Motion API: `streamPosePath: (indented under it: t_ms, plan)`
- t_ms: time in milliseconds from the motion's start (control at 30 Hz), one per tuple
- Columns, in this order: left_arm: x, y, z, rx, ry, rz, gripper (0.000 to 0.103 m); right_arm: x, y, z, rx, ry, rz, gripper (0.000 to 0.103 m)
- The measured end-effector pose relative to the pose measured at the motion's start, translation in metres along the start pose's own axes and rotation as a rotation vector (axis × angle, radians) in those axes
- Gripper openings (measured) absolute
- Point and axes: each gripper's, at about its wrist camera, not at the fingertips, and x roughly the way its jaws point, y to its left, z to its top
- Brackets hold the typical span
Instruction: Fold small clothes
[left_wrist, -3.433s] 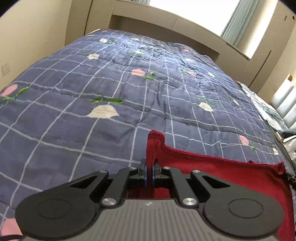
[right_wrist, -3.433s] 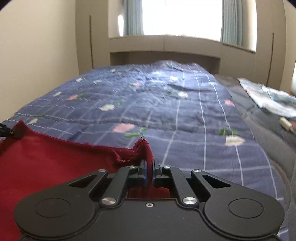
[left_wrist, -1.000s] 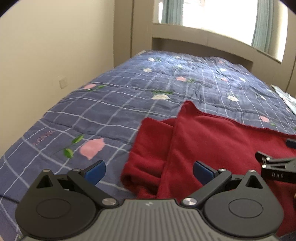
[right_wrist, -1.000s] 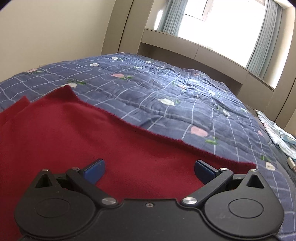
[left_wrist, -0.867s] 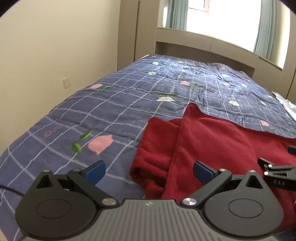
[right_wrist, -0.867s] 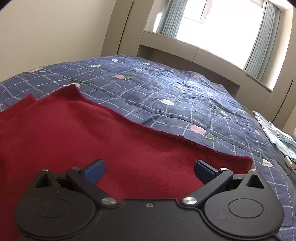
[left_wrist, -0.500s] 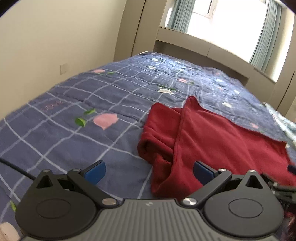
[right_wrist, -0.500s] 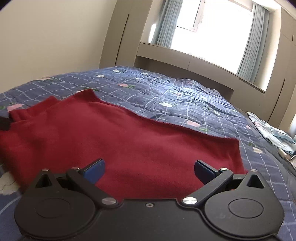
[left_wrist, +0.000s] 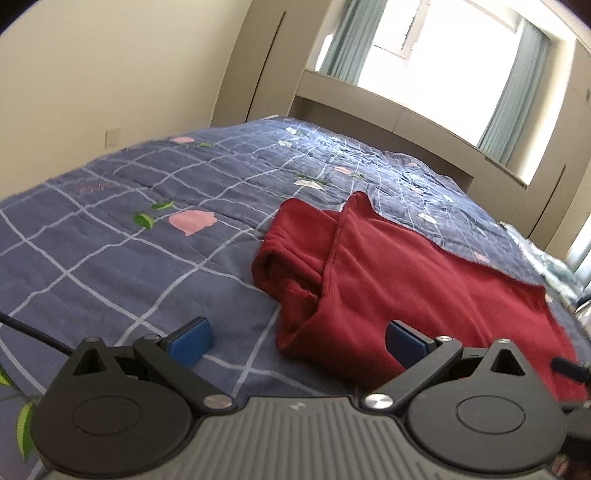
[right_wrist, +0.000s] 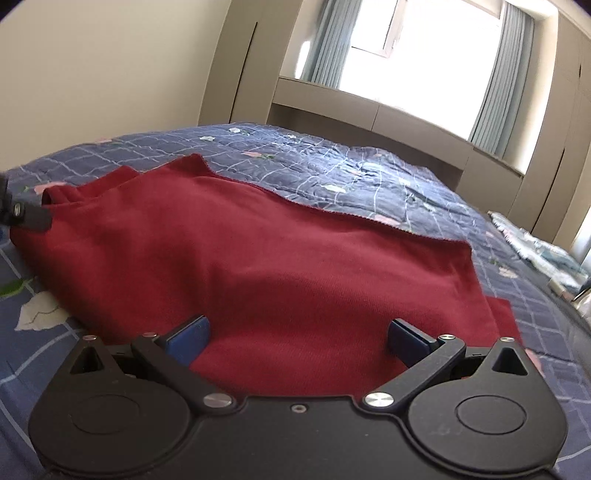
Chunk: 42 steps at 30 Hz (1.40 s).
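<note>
A dark red garment (right_wrist: 288, 236) is seen spread on a navy blue quilt (left_wrist: 110, 258) crossed by a white grid and dotted with pink and white flowers on green leaves. Blue pads (left_wrist: 190, 341) are carried on the black fingers of the left gripper (left_wrist: 295, 339) and right gripper (right_wrist: 297, 338). Pale blue-green curtains (right_wrist: 495, 77) are hung against beige walls (right_wrist: 110, 74). A light blue patterned cloth (right_wrist: 539, 251) is seen at far right.

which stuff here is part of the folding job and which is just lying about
Part of the job:
- red garment, lying on the bed
- left gripper, open
- right gripper, open

Just lying about:
- light patterned cloth at the bed's far right edge
- blue checked floral quilt
- black cable
</note>
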Motion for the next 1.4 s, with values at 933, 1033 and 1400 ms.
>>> streamPosePath:
  t_ms: [933, 1033, 1400]
  plan:
    - [0.037, 0.014, 0.021, -0.280, 0.032, -0.074, 0.043, -0.002, -0.004, -0.002, 0.025, -0.010, 0.019, 0.102]
    - [0.038, 0.012, 0.021, -0.273, 0.032, -0.066, 0.043, -0.002, -0.004, -0.002, 0.026, -0.010, 0.019, 0.102]
    - [0.039, 0.005, 0.025, -0.265, 0.049, -0.030, 0.030, -0.002, -0.004, -0.002, 0.026, -0.010, 0.019, 0.103]
